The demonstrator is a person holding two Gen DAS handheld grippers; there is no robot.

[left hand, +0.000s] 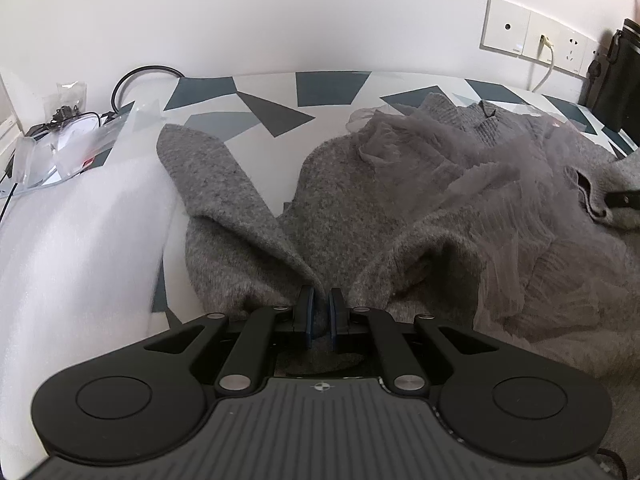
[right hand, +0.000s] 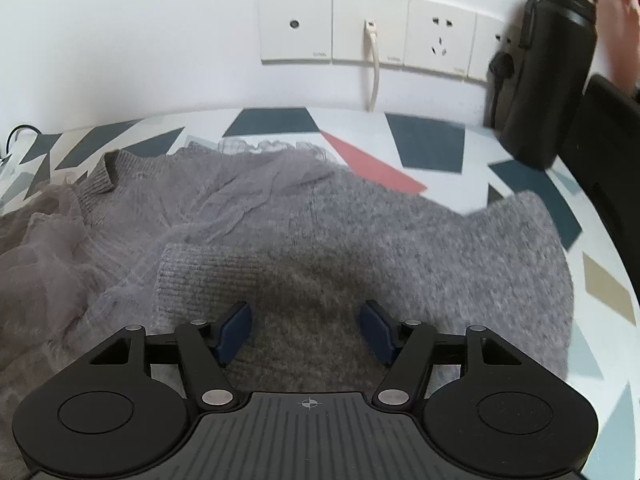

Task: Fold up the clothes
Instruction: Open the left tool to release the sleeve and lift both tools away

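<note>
Left gripper [left hand: 320, 312]: fingers clenched on a pinch of the grey sweater [left hand: 348, 208], which bunches up toward them at 6 o'clock in the left wrist view.
Sweater: spread across the patterned counter [left hand: 328, 88]; one sleeve [left hand: 208, 172] runs to 10 o'clock, and the collar [left hand: 480, 120] sits near 1 o'clock.
Gauze layer [left hand: 500, 208]: a sheer ruffled cloth drapes over the knit at 2 o'clock.
Right gripper [right hand: 306, 322]: fingers released, standing apart above the knit with nothing pinched; a ribbed cuff [right hand: 200, 268] lies just at 10 o'clock of them.
Handling: probably soft, light and limp; the knit sags and stretches, and the gauze looks easy to snag. Hems, cuffs and shoulders seem the surest holds.
Edges: plastic bags [left hand: 72, 152] and a white foam sheet [left hand: 80, 240] crowd 9 o'clock; a black bottle [right hand: 552, 68] stands at 2 o'clock by the wall sockets [right hand: 368, 28].
Room: bare counter shows at 12 o'clock beyond the sweater.
</note>
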